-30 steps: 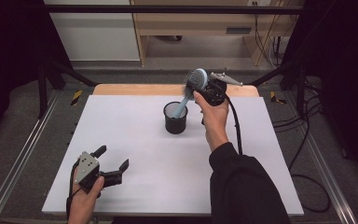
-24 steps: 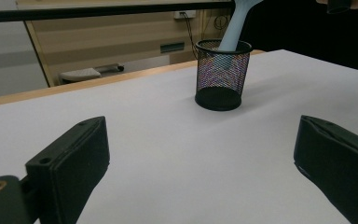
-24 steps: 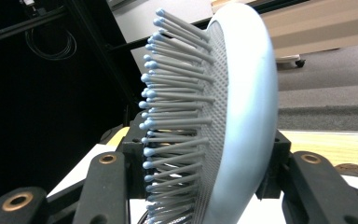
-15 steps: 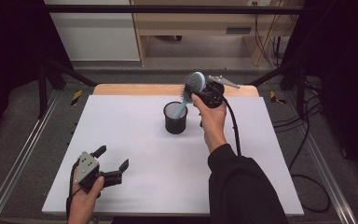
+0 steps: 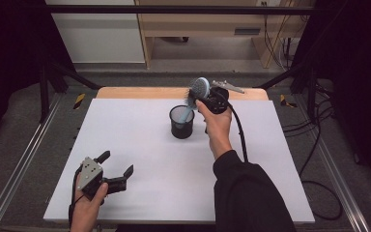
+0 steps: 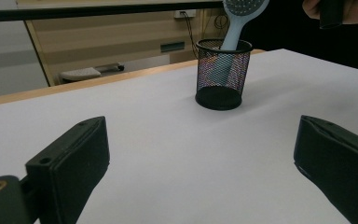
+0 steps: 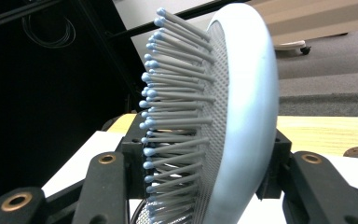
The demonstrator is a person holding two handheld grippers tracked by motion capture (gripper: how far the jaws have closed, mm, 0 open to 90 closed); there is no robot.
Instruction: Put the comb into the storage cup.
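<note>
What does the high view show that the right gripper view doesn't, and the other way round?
High view alone: the whole white table, the black mesh cup with the brush handle dipping into it, the left hand-held gripper open near the table's front edge, and the person's sleeve.
Right gripper view alone: a close look at the bristles with their little blue tips, and how the right hand-held gripper clamps the brush head on both sides.
Both: the pale blue hairbrush and the wooden strip along the table's far edge.
</note>
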